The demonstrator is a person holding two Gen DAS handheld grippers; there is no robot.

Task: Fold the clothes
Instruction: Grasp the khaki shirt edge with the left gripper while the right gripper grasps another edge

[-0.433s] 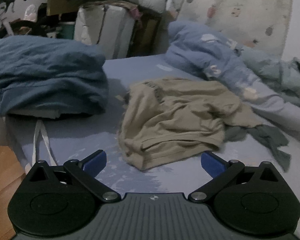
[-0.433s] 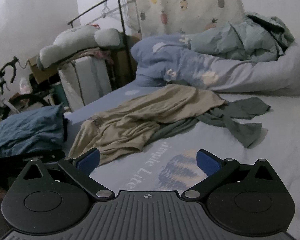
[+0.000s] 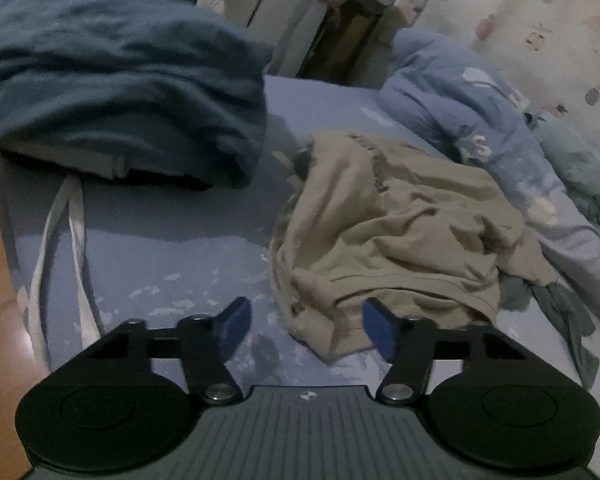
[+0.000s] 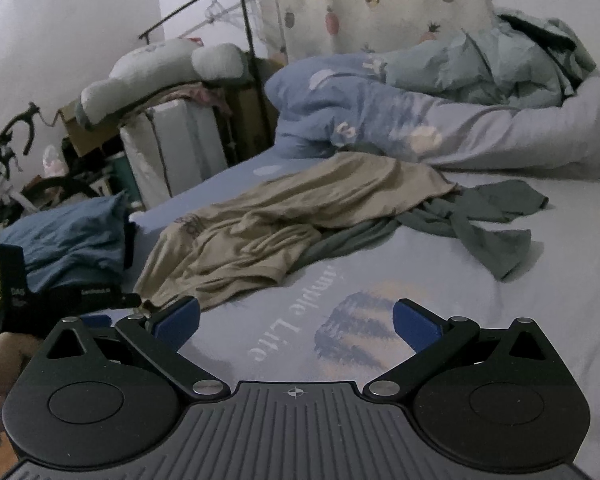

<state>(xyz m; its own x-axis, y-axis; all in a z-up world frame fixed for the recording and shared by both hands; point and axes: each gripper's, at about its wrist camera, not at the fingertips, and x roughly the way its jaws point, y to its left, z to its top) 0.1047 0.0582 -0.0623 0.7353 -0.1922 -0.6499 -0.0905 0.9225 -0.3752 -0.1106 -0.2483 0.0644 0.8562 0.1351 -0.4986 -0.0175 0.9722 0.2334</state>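
Left gripper (image 3: 306, 330) jaws partly open around tan shirt (image 3: 396, 240) hem, contact unclear. Right gripper (image 4: 296, 322) open, empty. Blue pile (image 3: 112, 80) at 10 o'clock.

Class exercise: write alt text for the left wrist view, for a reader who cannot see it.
The open left gripper points at the near hem of a crumpled tan shirt on a blue bed sheet, its fingers either side of the hem, not gripping it. A blue pile of clothes lies to the left, a rumpled duvet behind.
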